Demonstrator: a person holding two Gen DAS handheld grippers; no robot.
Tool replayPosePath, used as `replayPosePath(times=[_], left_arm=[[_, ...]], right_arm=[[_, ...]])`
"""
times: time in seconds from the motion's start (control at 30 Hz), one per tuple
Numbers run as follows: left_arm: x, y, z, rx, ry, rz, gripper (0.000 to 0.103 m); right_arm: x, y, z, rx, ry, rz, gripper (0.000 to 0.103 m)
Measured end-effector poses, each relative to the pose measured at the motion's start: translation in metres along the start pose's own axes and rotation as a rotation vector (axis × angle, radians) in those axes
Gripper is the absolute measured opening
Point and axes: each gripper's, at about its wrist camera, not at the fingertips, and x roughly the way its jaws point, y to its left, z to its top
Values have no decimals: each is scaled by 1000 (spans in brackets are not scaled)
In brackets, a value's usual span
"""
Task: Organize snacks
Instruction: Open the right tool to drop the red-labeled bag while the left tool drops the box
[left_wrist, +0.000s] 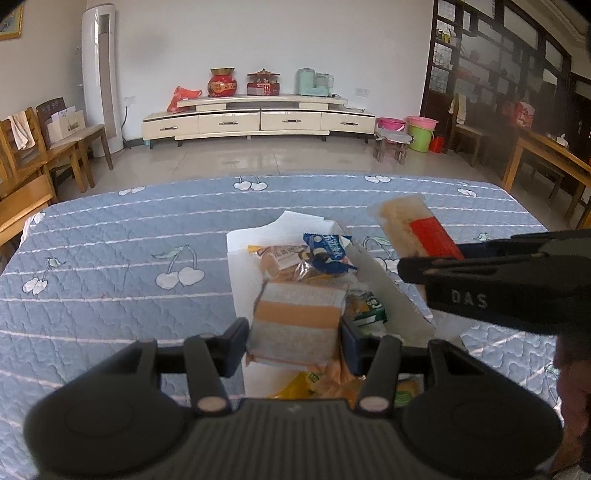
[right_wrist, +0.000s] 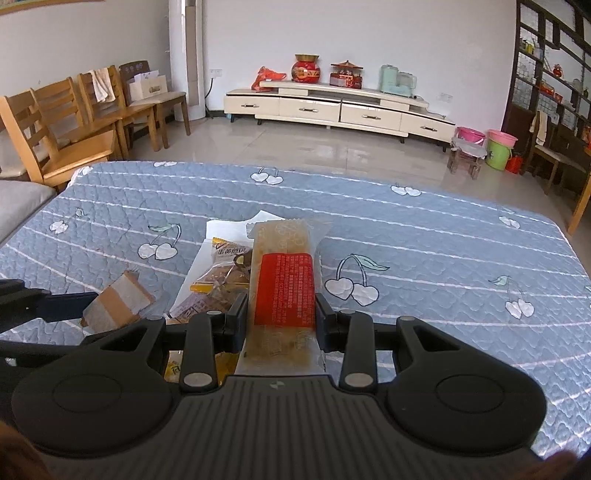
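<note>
the left gripper (left_wrist: 293, 325) is clamped on an orange and grey snack packet (left_wrist: 295, 325), its two pads pressing the packet's sides, jaws partly apart to the packet's width. the packet hangs just above a white box (left_wrist: 240, 266) that lies on the bench, which is covered by a blue quilted cloth (left_wrist: 110, 258) with cherry prints. just ahead of this gripper, inside the box, lie a brown-wrapped snack (left_wrist: 280, 262) and a blue and white packet (left_wrist: 328, 251); a green and white packet (left_wrist: 369, 310) sits just to its right.

the right gripper (right_wrist: 282, 314) is closed on a long clear-wrapped bar with a red label (right_wrist: 286, 291), the bar pointing forward between its fingers. this bar is held in the air beside the box, to the right of the left gripper. to the right gripper's left, the other gripper's packet shows over the cloth.
</note>
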Motion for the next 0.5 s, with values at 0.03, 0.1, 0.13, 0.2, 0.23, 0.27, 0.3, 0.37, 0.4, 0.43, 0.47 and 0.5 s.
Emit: replayPosePath(times=[0.03,0.1,0.13,0.2,0.23,0.27,0.3,0.37,0.4,0.43,0.47,0.5], left_arm=[[1,0,0,-1,1,-1,52],[2,1,-1,1,3,-2,52],[4,2,-1,-2,8,-3,52],[6,2,-2,-5,12,-3,52],[7,3,-2,-6,14,-3,52],[8,3,-2,-7,17,-3,52],[10,4,-2,-9,20,-4,52],[12,4,-2,-11,26,-7,52],[12,4,-3,-10,26,-8,52],[13,4,-3,-8,27,-8,52],[13,4,-2,-9,28,-12,52],[14,3,-2,-12,29,-17,52]], right_arm=[[2,0,1,-4,5,1,44],[8,1,4,-8,15,1,44],[10,2,5,-8,19,2,44],[16,2,8,-9,27,7,44],[19,2,9,-8,31,8,44],[22,2,11,-8,31,9,44],[25,1,12,-7,23,11,44],[27,-2,13,4,2,12,58],[27,-3,13,15,-3,7,80],[23,-5,12,26,-16,1,88],[20,-7,11,34,-25,4,88],[15,-9,9,44,-32,7,88]])
